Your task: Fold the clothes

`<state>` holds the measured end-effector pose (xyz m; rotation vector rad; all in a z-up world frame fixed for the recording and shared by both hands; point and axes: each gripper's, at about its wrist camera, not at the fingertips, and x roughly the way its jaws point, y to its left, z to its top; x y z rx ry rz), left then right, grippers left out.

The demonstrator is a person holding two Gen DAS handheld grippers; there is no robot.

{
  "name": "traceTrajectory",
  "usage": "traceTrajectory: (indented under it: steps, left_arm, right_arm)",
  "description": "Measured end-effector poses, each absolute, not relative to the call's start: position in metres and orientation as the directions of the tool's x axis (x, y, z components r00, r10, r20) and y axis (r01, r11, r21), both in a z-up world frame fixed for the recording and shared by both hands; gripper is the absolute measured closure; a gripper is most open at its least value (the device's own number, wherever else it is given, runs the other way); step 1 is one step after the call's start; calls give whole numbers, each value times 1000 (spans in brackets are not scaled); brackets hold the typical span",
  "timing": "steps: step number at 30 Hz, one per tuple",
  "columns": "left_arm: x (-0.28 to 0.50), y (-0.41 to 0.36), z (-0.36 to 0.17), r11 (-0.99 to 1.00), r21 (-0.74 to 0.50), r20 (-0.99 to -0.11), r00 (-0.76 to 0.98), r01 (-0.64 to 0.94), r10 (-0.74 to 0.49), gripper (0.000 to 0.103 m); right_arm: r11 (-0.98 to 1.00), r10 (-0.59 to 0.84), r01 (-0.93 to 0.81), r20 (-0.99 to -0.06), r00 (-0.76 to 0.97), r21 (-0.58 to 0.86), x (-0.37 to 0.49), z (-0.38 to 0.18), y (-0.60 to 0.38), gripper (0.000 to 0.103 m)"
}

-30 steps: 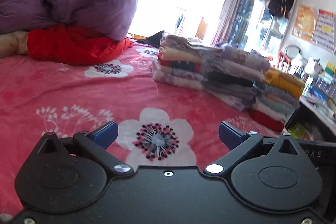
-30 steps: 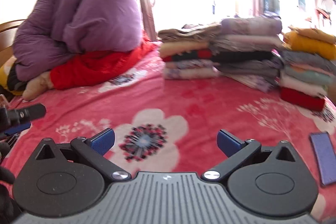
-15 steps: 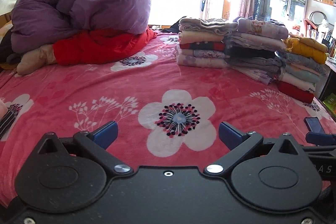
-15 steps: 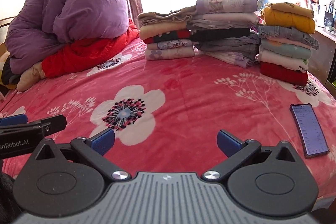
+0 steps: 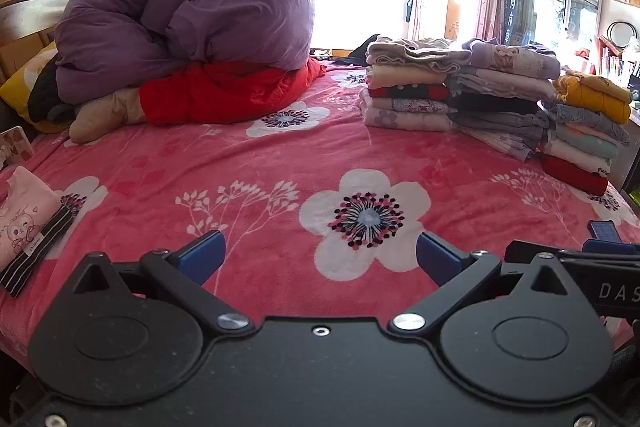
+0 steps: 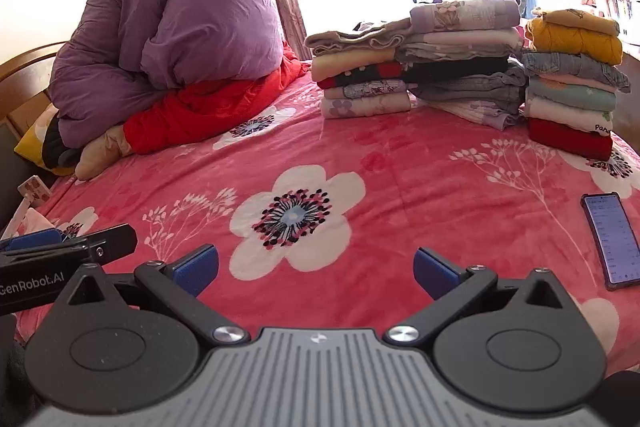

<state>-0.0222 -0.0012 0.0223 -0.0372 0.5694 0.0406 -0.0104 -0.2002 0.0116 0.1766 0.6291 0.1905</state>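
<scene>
Left wrist view: against the frames a second back, the view has swung from the stacks to square over the bed [image 5: 248, 163], and a pink top [image 5: 24, 211] with a striped piece now shows at the near-left edge. The left hand-held gripper [image 5: 318, 253] hangs over the white flower with its blue pads wide apart and nothing between them. Three stacks [image 5: 492, 99] of folded clothes stand far right, close to the bed's right edge. A purple quilt [image 5: 188, 19] fills the far left. I judge the pink top the next piece to fold, though it lies at the very edge.

Right wrist view: the right hand-held gripper [image 6: 316, 267] is likewise spread and empty, low over the middle of the bed. A phone [image 6: 610, 239] lies near right, just beside the gripper's right arm, a thing to steer round. Between quilt and stacks the spread is bare, good room for laying a garment flat
</scene>
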Motion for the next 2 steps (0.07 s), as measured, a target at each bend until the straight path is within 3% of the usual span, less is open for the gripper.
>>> traceTrajectory:
  steps: [2]
  left_arm:
    - [-23,-1,22,998,-33,-542,840,-48,23,0]
  right_arm:
    - [967,233,-126,-566,791,222,-12,15,-198,0]
